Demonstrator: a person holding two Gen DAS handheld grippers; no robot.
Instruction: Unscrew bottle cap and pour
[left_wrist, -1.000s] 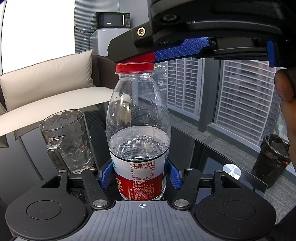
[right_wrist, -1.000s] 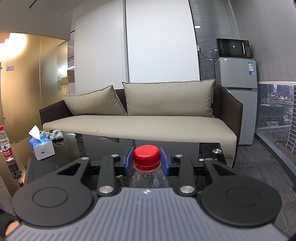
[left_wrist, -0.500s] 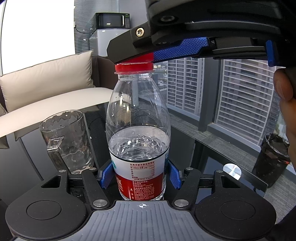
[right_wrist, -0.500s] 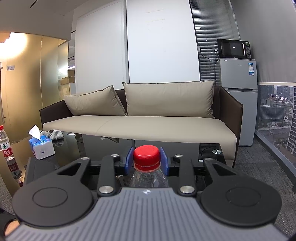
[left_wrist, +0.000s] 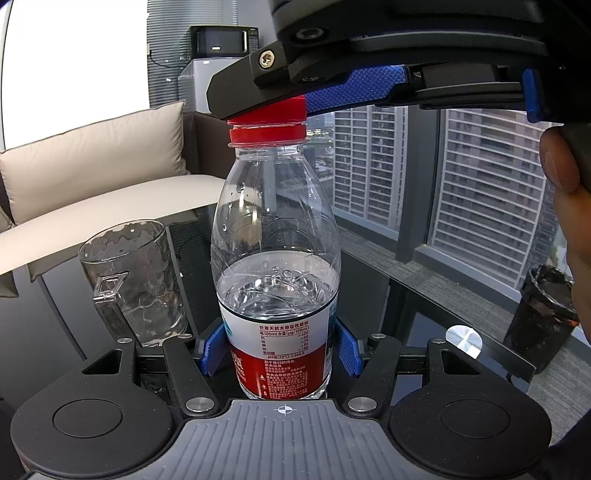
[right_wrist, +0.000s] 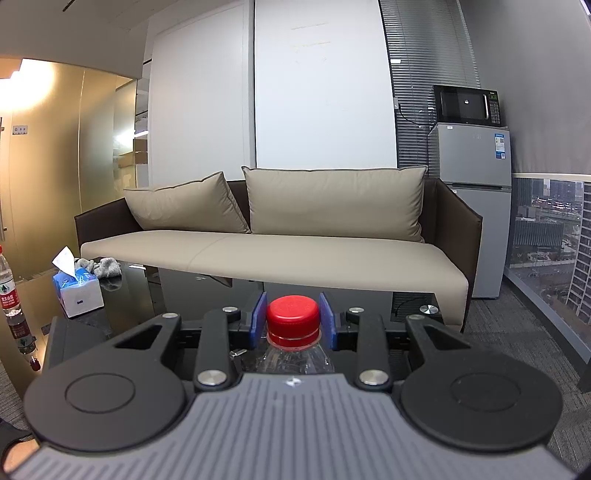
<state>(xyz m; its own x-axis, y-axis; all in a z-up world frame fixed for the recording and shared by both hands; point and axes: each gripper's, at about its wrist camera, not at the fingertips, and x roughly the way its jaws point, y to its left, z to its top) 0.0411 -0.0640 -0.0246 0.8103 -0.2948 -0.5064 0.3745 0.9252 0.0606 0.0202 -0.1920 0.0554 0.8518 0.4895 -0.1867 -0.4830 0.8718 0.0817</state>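
Note:
A clear water bottle (left_wrist: 275, 236) with a red and white label stands upright, about half full. My left gripper (left_wrist: 280, 350) is shut on its lower body, blue pads on both sides. Its red cap (right_wrist: 293, 319) sits between the blue pads of my right gripper (right_wrist: 293, 321), which is shut on it. In the left wrist view the right gripper (left_wrist: 369, 85) reaches in from the upper right over the cap (left_wrist: 273, 110), and the cap stands slightly raised above its red ring. An empty glass mug (left_wrist: 133, 284) stands left of the bottle.
The dark glass table (left_wrist: 424, 295) carries the bottle and mug. A beige sofa (right_wrist: 295, 254) lies behind it. A tissue box (right_wrist: 77, 291) and a second water bottle (right_wrist: 11, 295) stand at the far left. A black bin (left_wrist: 543, 314) stands on the floor at right.
The cap has lifted slightly off its ring. The right gripper looks a little higher on the neck. The left gripper and bottle have stayed put.

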